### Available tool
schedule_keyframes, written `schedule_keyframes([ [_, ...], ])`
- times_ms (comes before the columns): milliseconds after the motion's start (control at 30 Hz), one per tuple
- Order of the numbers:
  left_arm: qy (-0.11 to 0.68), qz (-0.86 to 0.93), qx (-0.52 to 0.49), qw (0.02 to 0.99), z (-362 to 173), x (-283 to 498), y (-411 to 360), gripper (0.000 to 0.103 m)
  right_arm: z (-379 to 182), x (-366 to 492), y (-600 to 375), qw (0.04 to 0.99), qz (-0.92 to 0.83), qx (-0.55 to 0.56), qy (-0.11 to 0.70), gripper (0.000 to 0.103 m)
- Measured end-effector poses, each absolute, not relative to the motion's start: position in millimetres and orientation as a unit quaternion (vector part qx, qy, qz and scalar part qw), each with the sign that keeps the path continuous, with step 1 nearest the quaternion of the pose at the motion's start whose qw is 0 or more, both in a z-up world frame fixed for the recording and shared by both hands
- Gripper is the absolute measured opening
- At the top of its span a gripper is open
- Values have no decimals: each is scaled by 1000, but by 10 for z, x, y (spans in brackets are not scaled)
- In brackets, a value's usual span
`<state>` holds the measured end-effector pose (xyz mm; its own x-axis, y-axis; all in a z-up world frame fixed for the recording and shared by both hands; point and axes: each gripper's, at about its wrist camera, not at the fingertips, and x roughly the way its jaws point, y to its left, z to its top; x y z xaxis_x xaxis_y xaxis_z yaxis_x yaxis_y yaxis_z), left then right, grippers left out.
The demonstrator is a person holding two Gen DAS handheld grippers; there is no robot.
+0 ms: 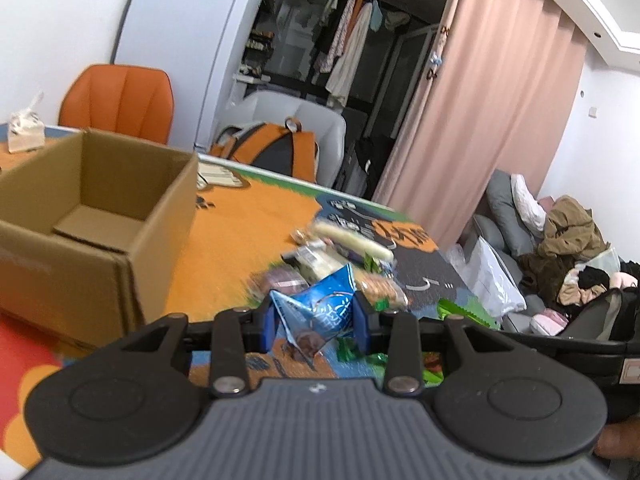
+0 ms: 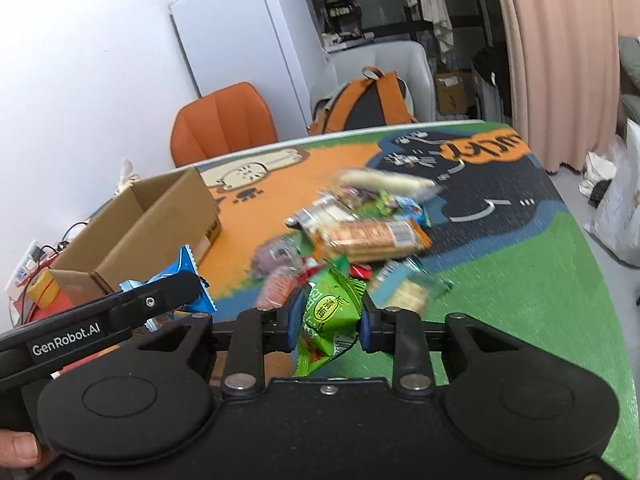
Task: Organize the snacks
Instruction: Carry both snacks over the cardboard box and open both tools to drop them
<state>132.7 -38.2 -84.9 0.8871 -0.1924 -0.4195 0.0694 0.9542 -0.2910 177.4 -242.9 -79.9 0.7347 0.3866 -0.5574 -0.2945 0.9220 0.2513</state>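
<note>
My left gripper (image 1: pixel 316 314) is shut on a blue snack packet (image 1: pixel 320 308), held above the table; the packet also shows in the right wrist view (image 2: pixel 188 276) beside the left gripper's arm. My right gripper (image 2: pixel 330 314) is shut on a green snack packet (image 2: pixel 330 312), held above the table. An open, empty cardboard box (image 1: pixel 92 216) stands on the table to the left; it also shows in the right wrist view (image 2: pixel 144 228). A pile of mixed snacks (image 2: pixel 360 224) lies mid-table, beyond both grippers, and shows in the left wrist view (image 1: pixel 340 256).
The table has an orange, green and dark cartoon mat (image 2: pixel 500 280). An orange chair (image 1: pixel 120 100) and an orange backpack on a white chair (image 2: pixel 368 100) stand behind it. A tissue box (image 1: pixel 24 132) sits far left. A tape roll (image 2: pixel 42 288) lies by the box.
</note>
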Motion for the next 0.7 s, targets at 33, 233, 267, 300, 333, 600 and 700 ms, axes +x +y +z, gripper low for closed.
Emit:
schedule_keyframes([
  [33,224,-66,-135,963,-823,1315,-362,36,-776,1766,-2404,929,186,72,311,28],
  [233,208,-48,-134,968,-658,1287,-203,36,-645,1771,-2235,932,200,73,293,28],
  [267,205,-44,-134,969,-633,1283,-172,36,-627,1773,-2202,932,203,74,291,28],
  [300,202,-40,-135,969,-611,1275,-143,36,-615,1772,-2173,932,205,74,289,28],
  [333,200,-37,-135,970,-589,1266,-112,36,-598,1775,-2140,932,208,74,287,28],
  [600,203,-3,-133,970,-480,1240,100,36,-482,1801,-1882,931,228,68,278,28],
  [700,204,3,-132,970,-436,1227,160,36,-423,1812,-1794,930,237,66,274,29],
])
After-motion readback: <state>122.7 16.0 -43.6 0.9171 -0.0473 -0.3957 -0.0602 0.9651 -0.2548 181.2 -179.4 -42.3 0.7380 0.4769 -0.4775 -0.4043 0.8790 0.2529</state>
